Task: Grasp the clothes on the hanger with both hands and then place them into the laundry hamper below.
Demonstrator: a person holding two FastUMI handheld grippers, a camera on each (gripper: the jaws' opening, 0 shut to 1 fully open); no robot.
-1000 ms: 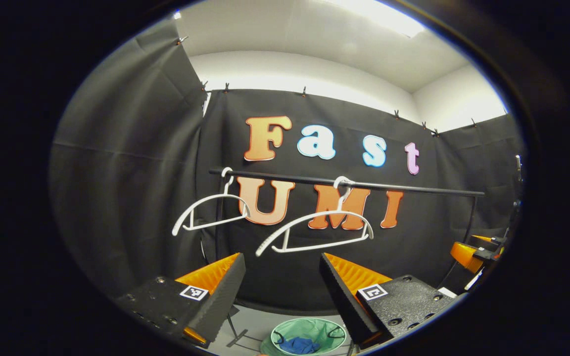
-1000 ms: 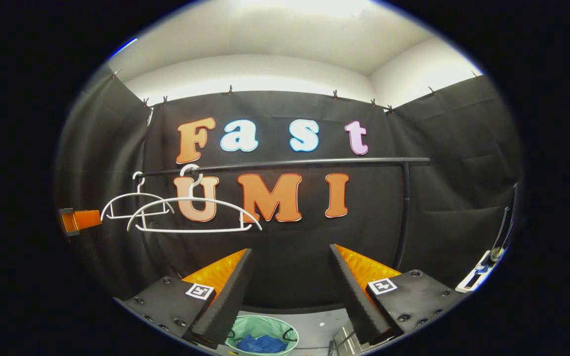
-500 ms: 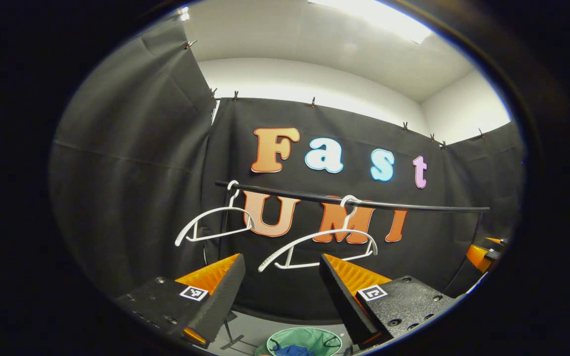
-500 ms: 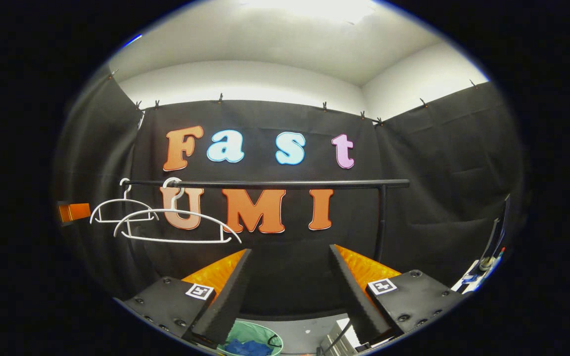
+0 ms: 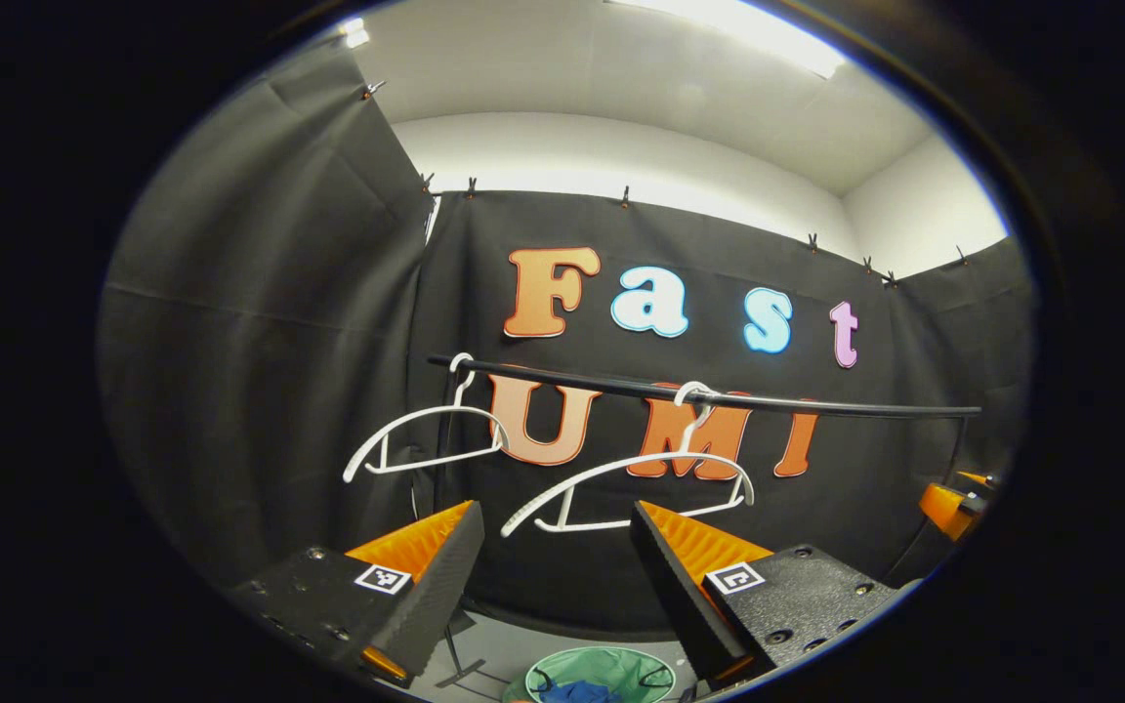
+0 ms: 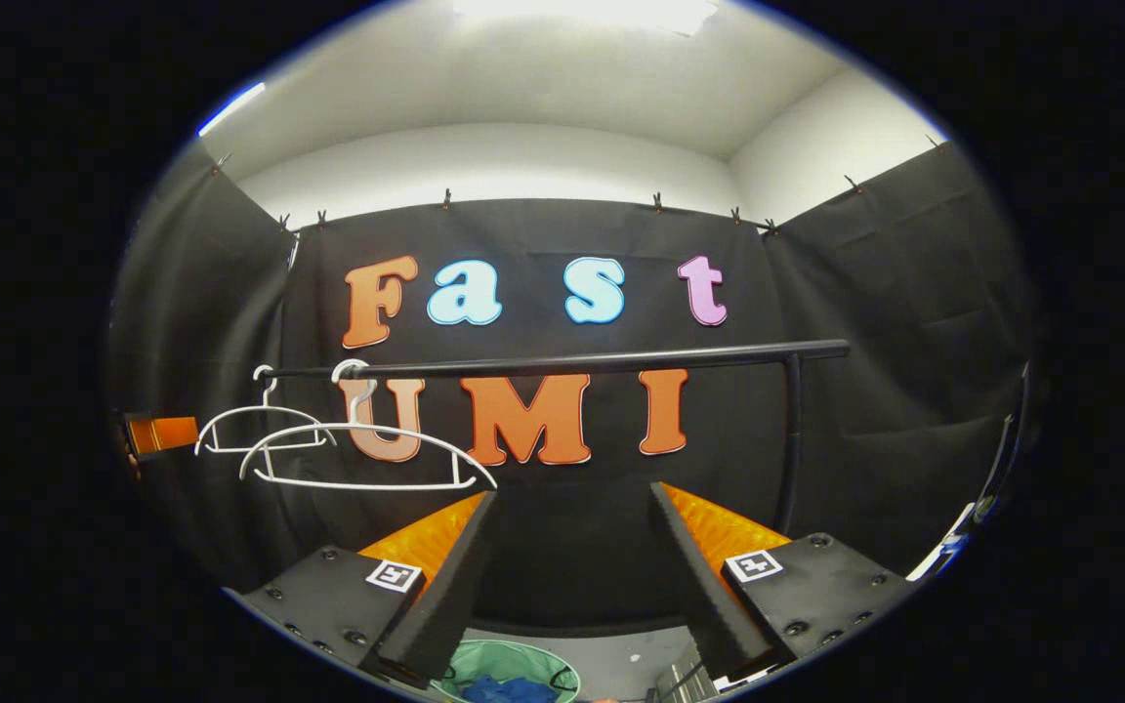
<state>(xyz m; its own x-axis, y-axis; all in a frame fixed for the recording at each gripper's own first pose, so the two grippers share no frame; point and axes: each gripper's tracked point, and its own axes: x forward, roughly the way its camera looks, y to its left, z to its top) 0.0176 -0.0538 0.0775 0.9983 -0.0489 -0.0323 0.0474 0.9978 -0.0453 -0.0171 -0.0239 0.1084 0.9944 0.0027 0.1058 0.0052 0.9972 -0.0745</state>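
Two bare white hangers hang on a black rail. Below, the round hamper has a green liner, and blue clothes lie inside it. My left gripper stands open, above the hamper and short of the nearer hanger, with nothing between its fingers. In the right gripper view the hangers hang at the left end of the rail. The hamper with the blue clothes sits below. My right gripper is open and holds nothing.
Black cloth walls close the booth on three sides. The rail's upright post stands at the right. The right gripper shows at the far right edge of the left gripper view, and the left gripper at the far left of the right gripper view.
Both views have tipped upward, so the rail sits lower in frame and the hamper has slid toward the bottom edge. The nearer hanger sways a little. Both grippers stayed open.
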